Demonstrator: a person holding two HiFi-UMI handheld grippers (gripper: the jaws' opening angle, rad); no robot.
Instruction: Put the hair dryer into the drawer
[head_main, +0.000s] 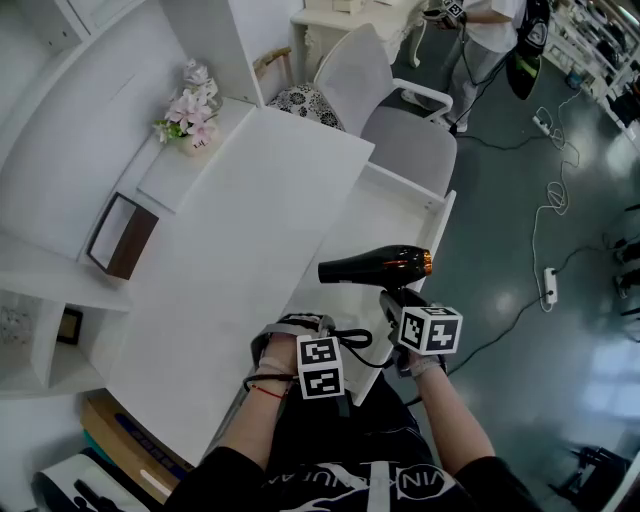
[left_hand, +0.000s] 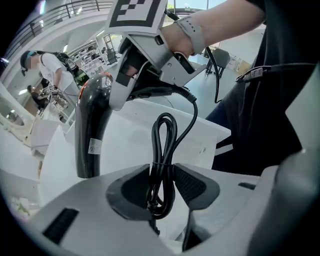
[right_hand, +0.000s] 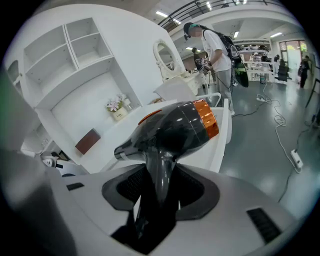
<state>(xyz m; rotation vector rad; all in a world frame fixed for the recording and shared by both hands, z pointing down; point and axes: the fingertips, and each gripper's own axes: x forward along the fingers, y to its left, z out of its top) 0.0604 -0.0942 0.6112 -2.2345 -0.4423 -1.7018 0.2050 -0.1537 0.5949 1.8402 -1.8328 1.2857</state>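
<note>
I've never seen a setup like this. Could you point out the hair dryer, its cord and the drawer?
hair dryer (head_main: 385, 266), head view, on its black barrel.
cord (left_hand: 162, 165), left gripper view, on the tied bundle between the jaws.
drawer (head_main: 392, 212), head view, on its bare white floor.

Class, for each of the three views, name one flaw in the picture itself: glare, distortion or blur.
Head view: light glares off the glossy floor, and the white desk looks washed out. Left gripper view: fisheye leaves dark corners and bends straight edges; the cord is sharp. Right gripper view: same fisheye; highlights streak the dryer.
</note>
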